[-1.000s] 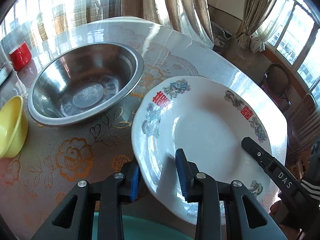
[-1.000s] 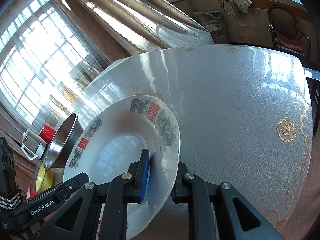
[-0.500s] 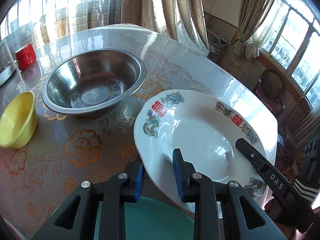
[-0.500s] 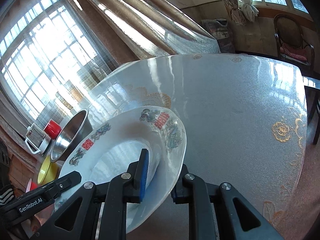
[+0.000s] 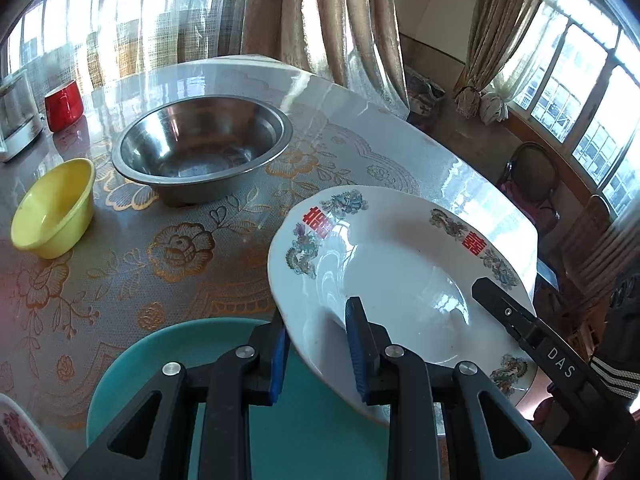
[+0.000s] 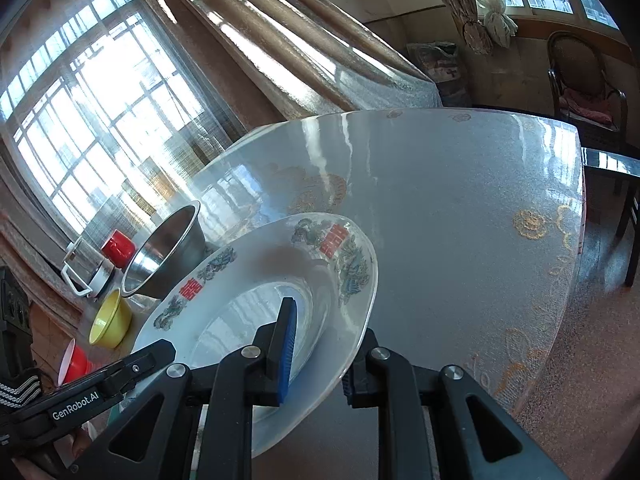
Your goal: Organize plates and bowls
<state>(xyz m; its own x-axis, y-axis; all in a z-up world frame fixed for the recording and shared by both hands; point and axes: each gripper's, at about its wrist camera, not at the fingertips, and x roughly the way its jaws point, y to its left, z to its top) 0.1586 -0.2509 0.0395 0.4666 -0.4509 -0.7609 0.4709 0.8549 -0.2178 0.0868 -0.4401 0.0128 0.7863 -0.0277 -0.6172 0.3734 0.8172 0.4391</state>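
White glazed plate (image 5: pixel 400 280), round, rim printed with red characters and floral motifs, held tilted above a flat teal plate (image 5: pixel 192 380) and patterned glossy table (image 5: pixel 180 248), clamped at opposite rims by left gripper (image 5: pixel 316 356) and right gripper (image 6: pixel 320 356), near a steel bowl (image 5: pixel 200 152) and yellow plastic bowl (image 5: pixel 56 208).

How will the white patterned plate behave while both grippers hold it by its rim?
The white plate looks like glazed ceramic, so probably stiff, fragile and rather heavy. Its glossy rim may slip between the left gripper and right gripper pads, since it hangs tilted above the teal plate.
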